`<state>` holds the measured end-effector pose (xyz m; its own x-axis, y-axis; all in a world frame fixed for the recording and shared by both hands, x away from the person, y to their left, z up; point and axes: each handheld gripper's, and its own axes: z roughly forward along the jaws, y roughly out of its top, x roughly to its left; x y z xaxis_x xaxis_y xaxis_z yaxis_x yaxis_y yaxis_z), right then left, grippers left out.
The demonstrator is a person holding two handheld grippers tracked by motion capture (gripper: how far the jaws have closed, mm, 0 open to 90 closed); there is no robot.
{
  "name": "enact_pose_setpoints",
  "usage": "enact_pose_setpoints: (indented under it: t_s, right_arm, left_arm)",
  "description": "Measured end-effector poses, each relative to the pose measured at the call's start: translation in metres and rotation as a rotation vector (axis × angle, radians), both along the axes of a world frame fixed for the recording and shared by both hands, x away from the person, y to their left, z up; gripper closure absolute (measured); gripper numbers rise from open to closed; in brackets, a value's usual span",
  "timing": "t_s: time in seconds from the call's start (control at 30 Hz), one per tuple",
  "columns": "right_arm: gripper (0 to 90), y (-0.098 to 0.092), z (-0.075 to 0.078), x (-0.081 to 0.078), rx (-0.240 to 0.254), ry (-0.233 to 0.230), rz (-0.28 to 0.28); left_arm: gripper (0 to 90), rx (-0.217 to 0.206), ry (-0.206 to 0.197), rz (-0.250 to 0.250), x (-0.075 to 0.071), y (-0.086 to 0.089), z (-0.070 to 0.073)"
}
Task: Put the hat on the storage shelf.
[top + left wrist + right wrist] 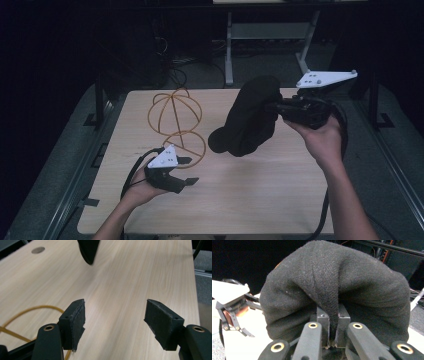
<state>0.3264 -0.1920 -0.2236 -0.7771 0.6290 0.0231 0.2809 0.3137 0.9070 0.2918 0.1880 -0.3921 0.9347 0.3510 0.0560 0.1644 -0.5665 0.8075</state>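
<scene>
- On the wooden table [260, 200], the landmark is a wire stand [175, 120] made of thin golden hoops, standing upright at the far left part of the tabletop.
- To the right of the wire stand, a black knitted hat [250, 120] hangs in the air above the table, with its lower end close to the wood; I cannot tell if it touches.
- The right gripper [280, 107] is on the far side of the hat from the stand. Its jaws are pressed together on a fold of the hat fabric, as the right gripper view shows clearly [332, 322].
- The left gripper [186, 171] is in front of the wire stand, just beside its lower hoop, low over the table.
- Its jaws stand wide apart and nothing is between the pads [76, 322]; only bare wood is seen there.
- In the left gripper view, a piece of the golden wire lies at the left of the jaws, and the dark tip of the hat hangs at the top.
</scene>
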Motion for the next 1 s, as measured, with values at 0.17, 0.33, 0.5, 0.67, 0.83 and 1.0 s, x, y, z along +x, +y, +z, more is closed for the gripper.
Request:
enact_pose_setpoints:
  t_s: [0.17, 0.33, 0.5, 0.67, 0.83, 1.0]
  right_arm:
    - [85.6, 0.018, 0.008, 0.008, -0.004, 0.000, 0.029]
    - [85.6, 0.035, 0.015, 0.015, 0.002, -0.007, 0.056]
    - [85.6, 0.053, 0.025, 0.021, 0.008, -0.018, 0.081]
    - [85.5, 0.070, 0.034, 0.028, 0.006, -0.028, 0.103]
    - [85.5, 0.100, 0.045, 0.047, -0.015, -0.016, 0.153]
    - [85.4, 0.128, 0.048, 0.068, -0.034, 0.020, 0.174]
  left_arm:
    - [32.0, 0.005, 0.013, 0.021, 0.002, 0.008, -0.012]
    - [31.9, 0.022, 0.019, 0.024, 0.003, 0.010, -0.021]
    - [31.2, 0.062, 0.017, 0.003, -0.002, 0.004, -0.027]
    - [30.8, 0.067, 0.005, -0.018, -0.007, -0.001, -0.028]
    - [30.8, 0.095, -0.006, -0.044, -0.008, -0.005, -0.029]
    - [30.8, 0.093, -0.020, -0.049, -0.006, -0.006, -0.030]
